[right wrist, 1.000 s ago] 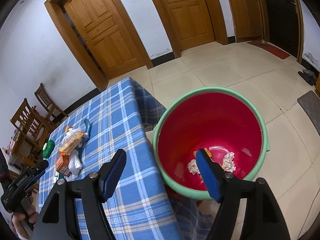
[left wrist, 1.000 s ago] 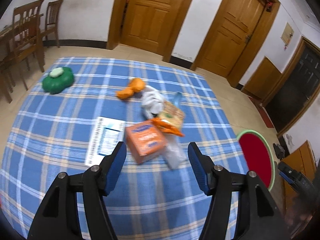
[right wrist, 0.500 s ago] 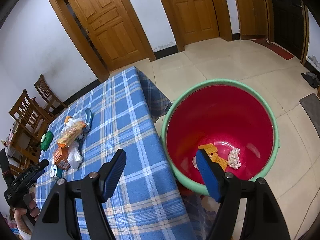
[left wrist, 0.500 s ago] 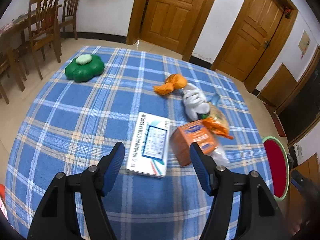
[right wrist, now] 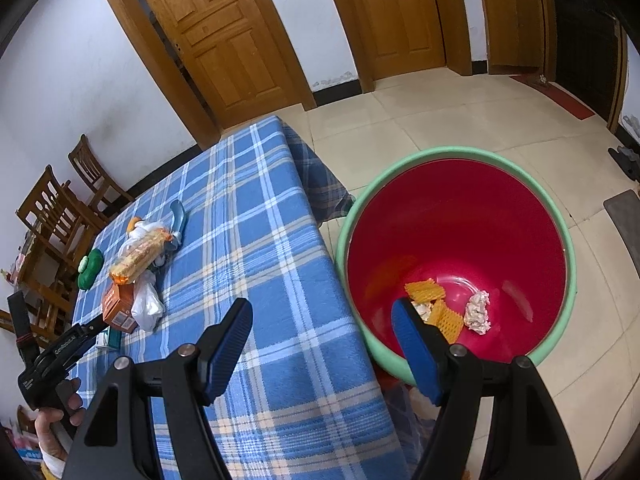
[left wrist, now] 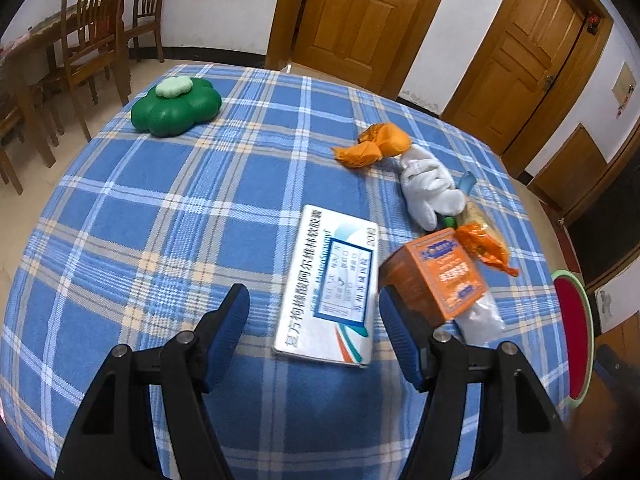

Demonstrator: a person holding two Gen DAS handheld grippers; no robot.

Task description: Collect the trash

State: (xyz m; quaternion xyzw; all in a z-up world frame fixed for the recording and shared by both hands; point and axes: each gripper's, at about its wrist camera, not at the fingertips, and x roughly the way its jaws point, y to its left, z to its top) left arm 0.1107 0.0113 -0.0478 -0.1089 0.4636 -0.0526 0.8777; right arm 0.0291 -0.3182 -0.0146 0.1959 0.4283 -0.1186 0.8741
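Fingers of the left gripper [left wrist: 312,314] stand open above the flat box [left wrist: 332,286]; straddle its narrow sides squarely. Right gripper [right wrist: 322,322] waits open by the bin [right wrist: 456,240].

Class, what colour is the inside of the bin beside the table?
Red inside the bin, best seen in right wrist view.

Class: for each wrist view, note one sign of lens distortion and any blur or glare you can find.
Left wrist view: the checked tablecloth bulges like a dome and dark corners ring the frame; the white medicine box looks slightly smeared. Right wrist view: door frames bow outward, and soft glare streaks the red bin wall.
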